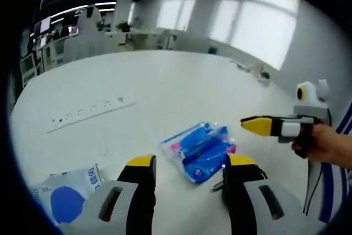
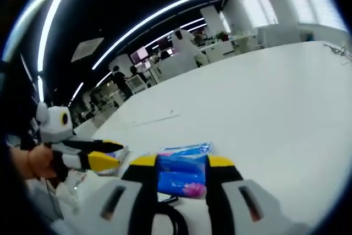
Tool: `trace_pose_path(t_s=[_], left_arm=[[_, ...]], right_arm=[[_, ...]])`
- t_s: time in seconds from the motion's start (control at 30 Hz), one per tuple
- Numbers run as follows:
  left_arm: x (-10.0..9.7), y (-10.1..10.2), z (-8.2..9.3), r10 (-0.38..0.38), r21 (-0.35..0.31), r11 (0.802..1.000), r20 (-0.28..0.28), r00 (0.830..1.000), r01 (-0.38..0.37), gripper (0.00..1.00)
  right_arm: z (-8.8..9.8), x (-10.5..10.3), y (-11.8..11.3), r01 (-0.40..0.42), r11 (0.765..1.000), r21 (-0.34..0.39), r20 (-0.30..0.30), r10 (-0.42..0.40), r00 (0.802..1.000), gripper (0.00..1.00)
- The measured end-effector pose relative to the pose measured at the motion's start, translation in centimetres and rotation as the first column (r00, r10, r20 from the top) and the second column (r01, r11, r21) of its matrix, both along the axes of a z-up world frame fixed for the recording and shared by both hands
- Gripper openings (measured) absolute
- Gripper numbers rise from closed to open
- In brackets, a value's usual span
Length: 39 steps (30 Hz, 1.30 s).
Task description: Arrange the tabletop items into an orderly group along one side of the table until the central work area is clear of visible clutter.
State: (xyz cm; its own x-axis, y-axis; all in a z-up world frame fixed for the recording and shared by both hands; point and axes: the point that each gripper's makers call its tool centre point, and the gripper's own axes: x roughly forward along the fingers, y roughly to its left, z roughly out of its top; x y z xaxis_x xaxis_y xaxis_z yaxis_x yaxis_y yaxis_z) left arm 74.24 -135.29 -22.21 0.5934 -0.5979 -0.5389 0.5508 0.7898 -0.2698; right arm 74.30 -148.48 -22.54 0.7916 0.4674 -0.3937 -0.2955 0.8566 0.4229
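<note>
A blue and pink plastic packet (image 1: 201, 149) lies on the white table (image 1: 165, 81). My left gripper (image 1: 190, 161) is open just short of it, yellow-tipped jaws to either side of its near end. The right gripper (image 1: 254, 125), held by a hand (image 1: 324, 144), comes in from the right with its tip a little apart from the packet. In the right gripper view the packet (image 2: 181, 177) lies between the jaws of my open right gripper (image 2: 181, 161), and the left gripper (image 2: 113, 153) reaches in from the left.
A white pouch with a blue circle (image 1: 66, 196) lies near the table's close edge, left of my left jaw. A white power strip (image 1: 91, 113) lies further out. Small items (image 1: 258, 72) sit at the far right edge. People and desks stand beyond (image 2: 181, 45).
</note>
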Motion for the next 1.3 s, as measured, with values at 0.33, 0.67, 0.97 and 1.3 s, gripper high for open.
trace_pose_path(t_s=[0.33,0.67,0.97,1.3], left_arm=[[-0.6,0.8,2.7,0.006,-0.030,1.000,0.026,1.000,-0.005,0.60],[-1.5,1.9,6.1,0.004,-0.082,0.997,0.068,0.998,0.002,0.64],[-2.5,4.4,9.5,0.017,-0.118,0.993,0.121,0.993,-0.002,0.65],[-4.3,9.3,12.4,0.061,-0.148,0.988,0.142,0.988,-0.040,0.66]], right_arm=[[2.4,-0.8,0.8,-0.021,1.000,0.008,0.031,0.021,0.999,0.37],[5.0,-1.9,2.2,-0.051,0.999,0.008,0.065,0.050,0.997,0.40],[6.8,-2.9,4.3,-0.085,0.996,0.007,0.091,0.084,0.992,0.41],[8.6,-3.8,8.2,-0.139,0.990,0.008,0.110,0.137,0.984,0.41]])
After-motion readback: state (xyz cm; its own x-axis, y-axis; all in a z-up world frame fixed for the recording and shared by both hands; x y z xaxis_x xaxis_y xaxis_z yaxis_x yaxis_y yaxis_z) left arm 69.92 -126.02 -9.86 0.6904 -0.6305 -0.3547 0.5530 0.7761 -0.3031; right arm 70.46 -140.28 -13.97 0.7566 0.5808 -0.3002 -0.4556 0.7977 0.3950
